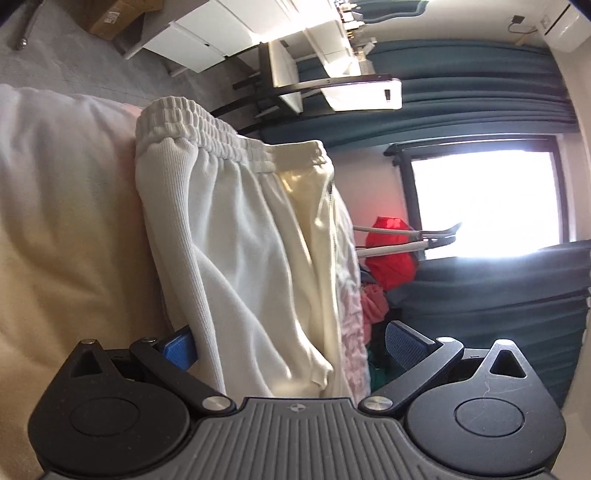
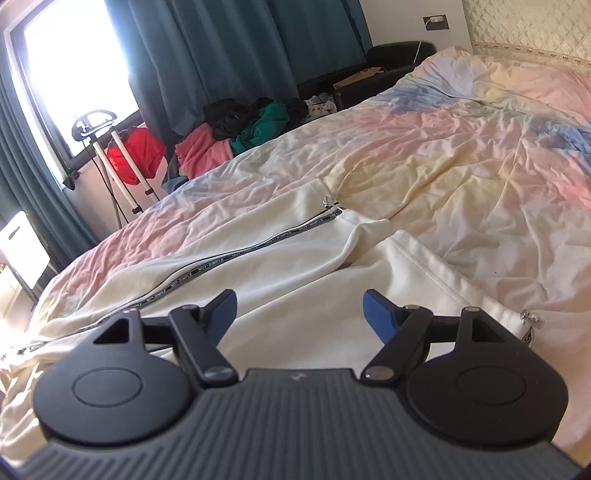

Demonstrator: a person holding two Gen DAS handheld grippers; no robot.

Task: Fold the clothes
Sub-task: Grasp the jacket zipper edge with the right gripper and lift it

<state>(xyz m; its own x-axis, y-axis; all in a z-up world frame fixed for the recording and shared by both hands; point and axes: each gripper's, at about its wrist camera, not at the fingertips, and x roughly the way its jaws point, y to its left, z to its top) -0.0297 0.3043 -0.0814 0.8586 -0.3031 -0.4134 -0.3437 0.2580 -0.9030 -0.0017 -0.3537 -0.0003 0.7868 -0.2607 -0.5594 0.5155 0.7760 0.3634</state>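
Trousers [image 2: 280, 251] in white cloth lie spread on the bed [image 2: 461, 155], a printed stripe [image 2: 236, 254] running along 1 leg toward the far hem. In the left wrist view the scene is rolled sideways, and the same garment shows its elastic waistband [image 1: 207, 129], bunched and standing up from the pale bedding [image 1: 62, 206].

Judging by the lie of the cloth, the fold is at an early step: the garment is flat but creased, and no half is yet laid over the other.

The left tongs [image 1: 288, 343] stand released, with the garment's edge passing between the 2 blue pads; 1 pad [image 1: 179, 345] is just beside the cloth, the other well clear, so nothing is pinched. The right tongs [image 2: 299, 314] also stand released, hovering above the middle of the white cloth with nothing between the pads.

The next move likely calls for both tongs to close on edges of the garment, the left near the waistband side, then to lift and carry 1 half over the other. Thin layers may slip or only 1 layer may be caught.

Containers: none hold the task's things. A cardboard box [image 1: 118, 16] sits on the floor far off, its contents hidden. Loose clothes [image 2: 236, 129] are heaped beyond the bed's far left edge.
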